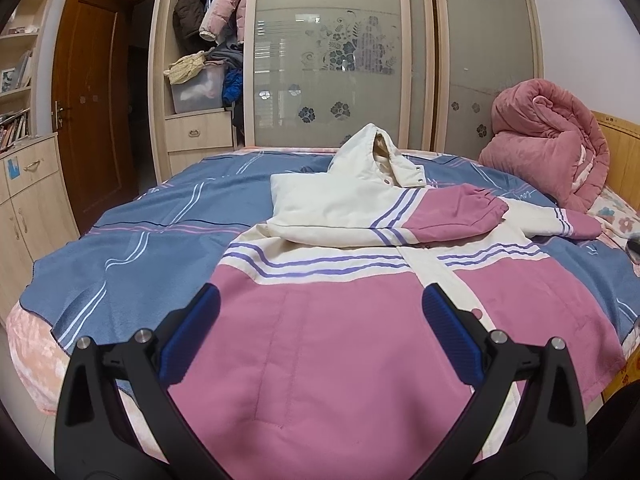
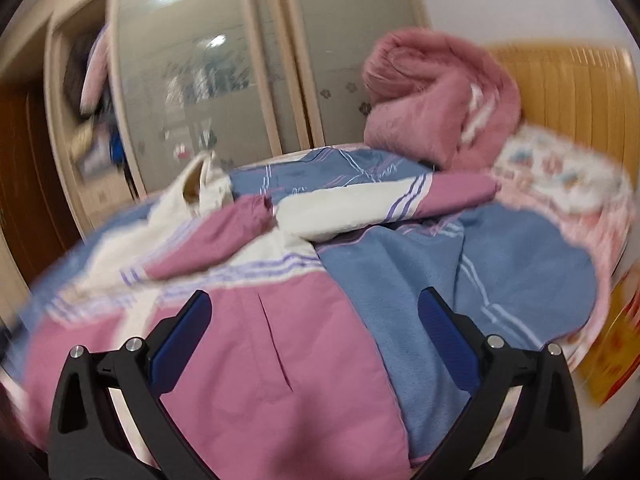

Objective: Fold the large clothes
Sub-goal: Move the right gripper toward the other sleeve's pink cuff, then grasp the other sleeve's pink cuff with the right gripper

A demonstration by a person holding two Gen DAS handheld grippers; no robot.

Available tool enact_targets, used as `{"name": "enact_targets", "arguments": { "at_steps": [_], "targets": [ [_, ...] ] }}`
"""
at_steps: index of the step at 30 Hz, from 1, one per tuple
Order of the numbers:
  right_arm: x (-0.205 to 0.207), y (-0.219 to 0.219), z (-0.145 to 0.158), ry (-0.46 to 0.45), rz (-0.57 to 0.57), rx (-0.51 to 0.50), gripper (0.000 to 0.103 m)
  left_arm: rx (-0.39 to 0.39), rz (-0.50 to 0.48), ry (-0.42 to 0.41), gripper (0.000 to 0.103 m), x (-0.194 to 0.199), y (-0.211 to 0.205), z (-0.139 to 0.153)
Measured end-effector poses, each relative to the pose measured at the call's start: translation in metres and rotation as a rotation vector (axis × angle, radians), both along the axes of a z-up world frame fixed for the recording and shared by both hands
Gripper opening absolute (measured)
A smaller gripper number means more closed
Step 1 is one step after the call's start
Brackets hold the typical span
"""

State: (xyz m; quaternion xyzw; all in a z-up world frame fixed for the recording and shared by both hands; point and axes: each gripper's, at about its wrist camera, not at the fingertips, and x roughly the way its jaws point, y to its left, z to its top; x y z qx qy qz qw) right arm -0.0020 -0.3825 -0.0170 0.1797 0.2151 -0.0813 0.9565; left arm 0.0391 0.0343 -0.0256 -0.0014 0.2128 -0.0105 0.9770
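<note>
A large pink and cream hooded jacket point(image 1: 320, 340) with purple stripes lies front up on a bed, its hood point(image 1: 376, 152) toward the wardrobe. Its left sleeve point(image 1: 448, 212) is folded across the chest. The other sleeve point(image 1: 572, 224) stretches out to the right. My left gripper point(image 1: 320, 316) is open and empty above the jacket's pink hem. In the blurred right wrist view, my right gripper point(image 2: 316, 320) is open and empty over the jacket's right edge point(image 2: 280, 360), with the outstretched sleeve point(image 2: 400, 200) beyond.
A blue striped bedspread point(image 1: 140, 240) covers the bed. A rolled pink quilt point(image 1: 552, 148) lies at the headboard point(image 1: 624, 152) on the right. A wardrobe with frosted sliding doors point(image 1: 332, 60) stands behind the bed, and a brown door point(image 1: 88, 100) at left.
</note>
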Motion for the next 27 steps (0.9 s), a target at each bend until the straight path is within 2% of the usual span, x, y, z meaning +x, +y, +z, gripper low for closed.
{"name": "enact_targets", "arguments": {
  "at_steps": [3, 6, 10, 14, 17, 23, 27],
  "targets": [
    [0.019, -0.059, 0.012, 0.015, -0.012, 0.189, 0.102, 0.000, -0.004, 0.006, 0.101, 0.003, 0.000, -0.001],
    [0.041, -0.123, 0.014, 0.022, -0.061, 0.322, 0.102, -0.005, -0.009, 0.010, 0.101, 0.004, 0.000, -0.001],
    [0.082, -0.212, -0.005, 0.073, -0.141, 0.453, 0.102, 0.000, -0.007, 0.016, 0.101, 0.009, -0.002, -0.003],
    [0.122, -0.280, -0.041, 0.136, -0.212, 0.570, 0.081, 0.006, -0.009, 0.031, 0.101, 0.017, -0.006, -0.006],
    [0.142, -0.320, -0.067, 0.141, -0.295, 0.638, 0.073, 0.019, -0.012, 0.043, 0.101, 0.023, -0.010, -0.010],
    [0.184, -0.358, -0.095, 0.144, -0.316, 0.713, 0.053, 0.036, -0.004, 0.078, 0.101, 0.037, -0.015, -0.019],
    [0.204, -0.375, -0.109, 0.168, -0.399, 0.715, 0.050, 0.048, 0.001, 0.096, 0.101, 0.045, -0.019, -0.025]
  ]
}}
